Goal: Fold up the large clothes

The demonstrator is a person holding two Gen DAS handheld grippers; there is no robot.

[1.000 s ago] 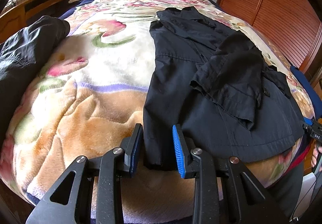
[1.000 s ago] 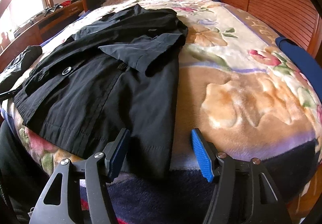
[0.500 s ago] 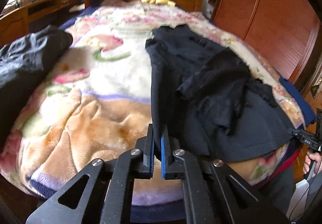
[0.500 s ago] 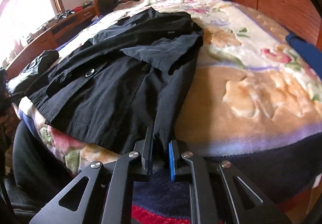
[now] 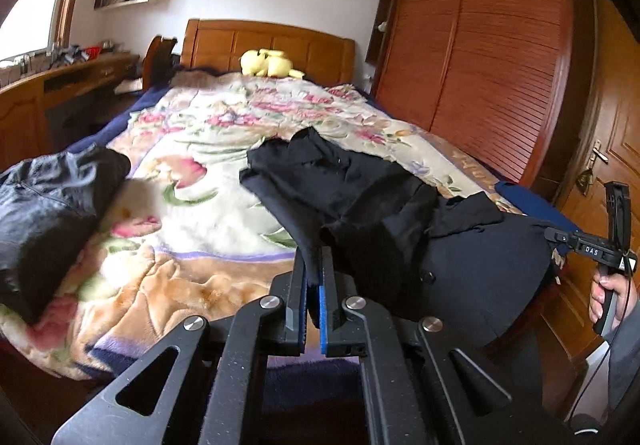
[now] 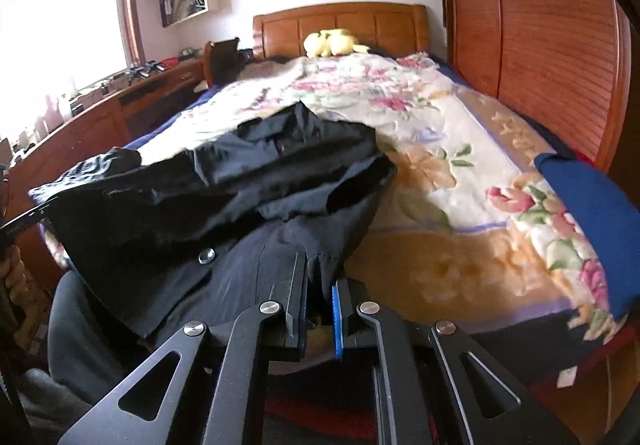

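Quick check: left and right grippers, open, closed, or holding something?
Left gripper: closed, holding the hem of the black coat.
Right gripper: closed, holding the same coat's hem.

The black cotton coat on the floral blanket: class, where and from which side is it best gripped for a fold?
Grip the black cotton coat by its two hem corners, from the foot of the bed. The hem overhangs that edge, so the left gripper and right gripper each clamp a corner.
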